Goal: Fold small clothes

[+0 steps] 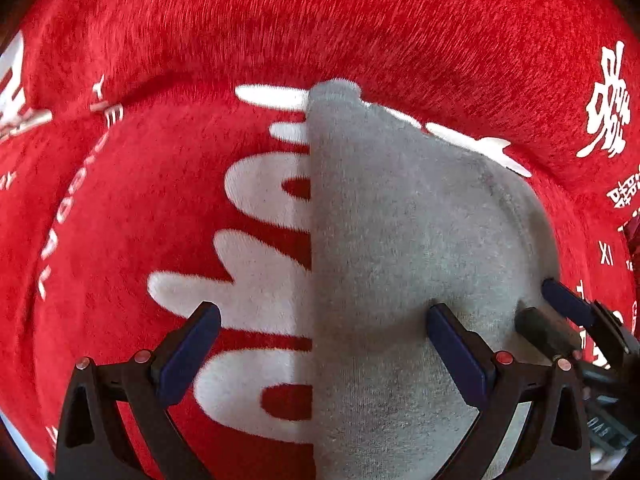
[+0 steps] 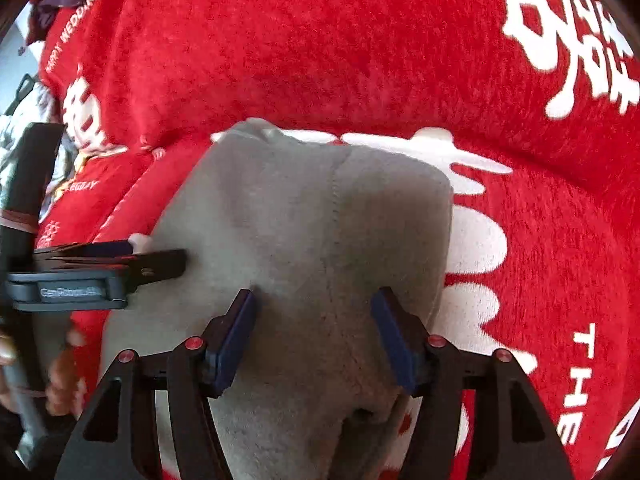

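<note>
A small grey garment (image 1: 400, 240) lies flat on a red plush blanket (image 1: 240, 20) with white lettering. Its straight left edge runs down the middle of the left wrist view. My left gripper (image 1: 324, 320) is open, with one finger over the blanket and the other over the grey cloth. My right gripper (image 2: 314, 308) is open above the garment (image 2: 304, 216), which has a seam running down its middle. The right gripper also shows at the right edge of the left wrist view (image 1: 560, 312). The left gripper appears at the left of the right wrist view (image 2: 120, 256).
The red blanket (image 2: 320, 40) covers the whole surface and rises in a fold behind the garment. Large white characters (image 2: 572, 32) are printed on it. Some dark and pale items (image 2: 44, 8) lie past the blanket at far left.
</note>
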Demonstrator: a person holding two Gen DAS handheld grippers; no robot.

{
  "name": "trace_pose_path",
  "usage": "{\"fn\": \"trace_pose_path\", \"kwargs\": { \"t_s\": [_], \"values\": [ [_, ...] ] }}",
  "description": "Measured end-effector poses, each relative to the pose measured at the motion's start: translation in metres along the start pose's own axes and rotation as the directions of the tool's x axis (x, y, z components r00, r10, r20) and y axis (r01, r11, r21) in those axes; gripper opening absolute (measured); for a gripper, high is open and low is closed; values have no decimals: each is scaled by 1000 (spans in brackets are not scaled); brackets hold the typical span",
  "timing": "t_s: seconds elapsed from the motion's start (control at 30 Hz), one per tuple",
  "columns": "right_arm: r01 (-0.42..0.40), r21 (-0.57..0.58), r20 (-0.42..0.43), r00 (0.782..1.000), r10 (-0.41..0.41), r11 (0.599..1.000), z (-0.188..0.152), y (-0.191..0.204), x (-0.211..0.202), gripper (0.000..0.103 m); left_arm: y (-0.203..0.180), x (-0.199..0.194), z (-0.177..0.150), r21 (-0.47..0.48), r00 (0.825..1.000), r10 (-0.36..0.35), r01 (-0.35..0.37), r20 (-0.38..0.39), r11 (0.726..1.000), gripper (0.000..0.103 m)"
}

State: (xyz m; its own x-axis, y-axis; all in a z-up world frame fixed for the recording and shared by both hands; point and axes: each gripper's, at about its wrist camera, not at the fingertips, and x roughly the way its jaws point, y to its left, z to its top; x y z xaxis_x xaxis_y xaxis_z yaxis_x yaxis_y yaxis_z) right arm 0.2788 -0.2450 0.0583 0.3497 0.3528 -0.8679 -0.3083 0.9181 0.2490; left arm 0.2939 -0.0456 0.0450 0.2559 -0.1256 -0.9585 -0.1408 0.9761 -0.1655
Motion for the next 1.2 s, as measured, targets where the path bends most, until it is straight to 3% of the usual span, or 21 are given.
{"fn": "trace_pose_path", "kwargs": {
  "t_s": [0.07, 0.13, 0.2, 0.37, 0.7, 0.87, 0.93, 1.13, 1.2],
  "values": [
    [-20, 37, 6, 1000, 20, 999, 4, -3, -9, 66, -1, -12, 4, 31, 997, 24, -26, 70, 999, 103],
    [4, 23, 46, 999, -5, 1000, 8, -3, -22, 67, -5, -15, 10, 51, 996, 12, -17, 86, 999, 103],
    [50, 4, 53, 997, -50, 999, 12, -6, -26, 71, -7, -10, 17, 49, 998, -14, 11, 62, 999, 103],
    [56, 58, 20, 998, -57, 997, 21, -22, -20, 71, -19, 0, 19, 70, 999, -32, 29, 36, 997, 103],
    [12, 126, -25, 1000, -8, 992, 19, -38, 4, 72, -28, 17, 21, 68, 999, -54, 54, 5, 996, 103],
    [-36, 213, -46, 998, 47, 976, 13, -49, 23, 82, -28, 40, 23, -3, 986, -155, 155, -69, 988, 103],
    [-55, 226, -34, 997, 64, 973, 11, -51, 25, 85, -30, 42, 23, -3, 984, -167, 167, -63, 986, 103],
    [-40, 176, -36, 998, 47, 984, 8, -41, 24, 83, -38, 42, 20, 43, 981, -183, 185, -61, 982, 103],
    [-45, 170, -34, 998, 52, 984, 8, -37, 23, 76, -39, 41, 19, 43, 981, -190, 192, -50, 980, 99]
  ]
}}
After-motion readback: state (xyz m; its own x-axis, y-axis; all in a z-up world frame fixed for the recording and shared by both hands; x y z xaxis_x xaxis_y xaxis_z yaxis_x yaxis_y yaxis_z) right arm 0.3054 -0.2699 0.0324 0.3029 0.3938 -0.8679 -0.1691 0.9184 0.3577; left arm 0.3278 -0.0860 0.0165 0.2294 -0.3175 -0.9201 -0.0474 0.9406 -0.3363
